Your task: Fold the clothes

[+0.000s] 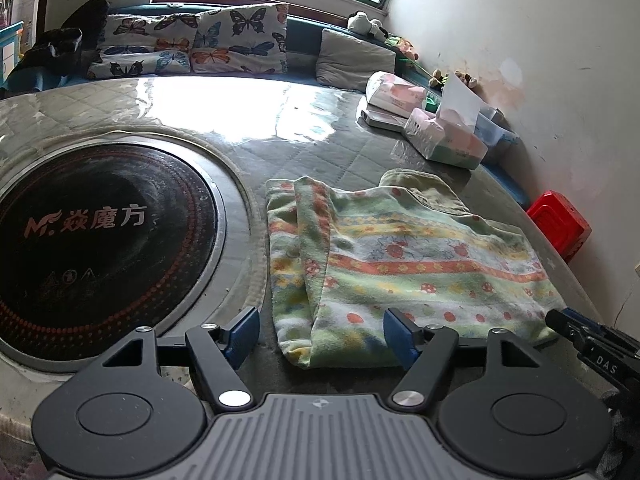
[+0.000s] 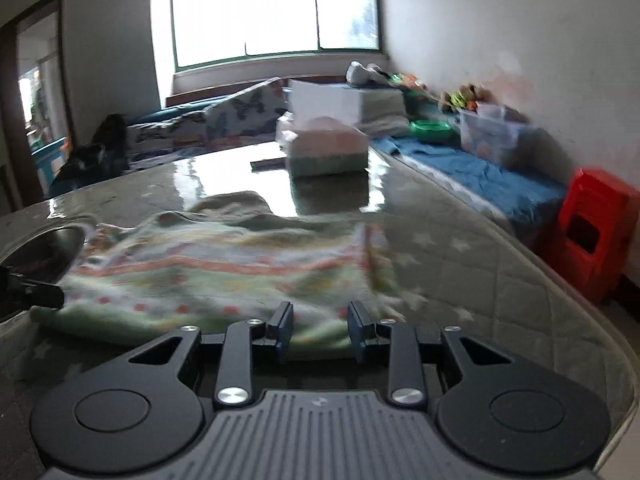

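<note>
Ahead of my grippers a bright window point(image 2: 276, 12) fills the far wall, its glare reflecting off the quilted table top point(image 1: 248, 120). Below it I see a bench with butterfly cushions point(image 1: 236, 40). A scuffed white wall point(image 1: 540, 40) runs along my right, with a red stool point(image 2: 592, 232) beside it. A doorway point(image 2: 36, 104) opens far left.

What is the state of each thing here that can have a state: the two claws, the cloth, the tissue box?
left claw: open, empty, at the near left corner of the cloth
right claw: open, empty, at the near edge of the cloth
patterned cloth: lying on the table, left side folded over, not gripped
tissue box: open, a sheet sticking up
induction cooker: bare, nothing on it
</note>
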`<state>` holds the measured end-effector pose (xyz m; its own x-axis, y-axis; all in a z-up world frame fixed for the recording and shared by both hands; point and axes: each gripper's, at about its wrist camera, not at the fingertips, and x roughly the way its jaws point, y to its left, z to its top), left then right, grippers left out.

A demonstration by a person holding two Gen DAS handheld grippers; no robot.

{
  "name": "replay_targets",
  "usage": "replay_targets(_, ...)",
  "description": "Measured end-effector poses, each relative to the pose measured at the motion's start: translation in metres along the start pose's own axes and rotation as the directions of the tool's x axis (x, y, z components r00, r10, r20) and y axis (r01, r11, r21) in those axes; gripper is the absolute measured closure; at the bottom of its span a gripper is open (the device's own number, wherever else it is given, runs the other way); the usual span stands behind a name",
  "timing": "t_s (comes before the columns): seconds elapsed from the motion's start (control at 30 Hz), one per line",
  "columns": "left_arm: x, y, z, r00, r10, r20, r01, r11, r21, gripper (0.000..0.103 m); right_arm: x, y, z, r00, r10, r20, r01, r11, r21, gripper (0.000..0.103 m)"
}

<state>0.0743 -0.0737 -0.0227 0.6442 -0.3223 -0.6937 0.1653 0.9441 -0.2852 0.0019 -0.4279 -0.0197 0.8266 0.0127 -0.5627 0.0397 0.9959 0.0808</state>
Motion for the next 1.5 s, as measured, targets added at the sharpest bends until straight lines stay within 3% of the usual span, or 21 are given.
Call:
replay_targets(0.2, -0.004, 0.003, 0.000, 1.000, 0.010, -0.001, -0.010, 1.000, -0.008, 0.030, -0.004, 0.002, 0.002, 1.000, 0.007, -0.002, -0.007, 1.000, -0.015, 0.073)
replay_targets(0.33, -0.008, 0.004, -0.003, 1.000, 0.016, -0.003, -0.016, 1.000, -0.002, 0.025, -0.006, 0.013, 0.004, 0.999, 0.033, -0.007, -0.033, 0.999, -0.040, 0.054)
replay_targets(0.7, -0.024, 0.011, -0.015, 0.999, 0.049, 0.003, -0.049, 0.999, 0.006, 0.001, -0.012, 0.044, -0.004, 0.996, 0.091, -0.024, -0.092, 0.994, -0.057, 0.022)
replay_targets(1.0, -0.035, 0.015, -0.029, 0.998, 0.060, -0.006, -0.060, 0.998, 0.009, 0.000, -0.022, 0.059, -0.012, 0.996, 0.083, -0.014, -0.084, 0.994, -0.071, 0.001)
replay_targets(1.5, -0.054, 0.018, -0.042, 0.997, 0.065, 0.043, -0.066, 0.998, 0.023, 0.000, -0.032, 0.068, -0.019, 0.998, 0.067, -0.013, -0.068, 0.996, -0.060, 0.000)
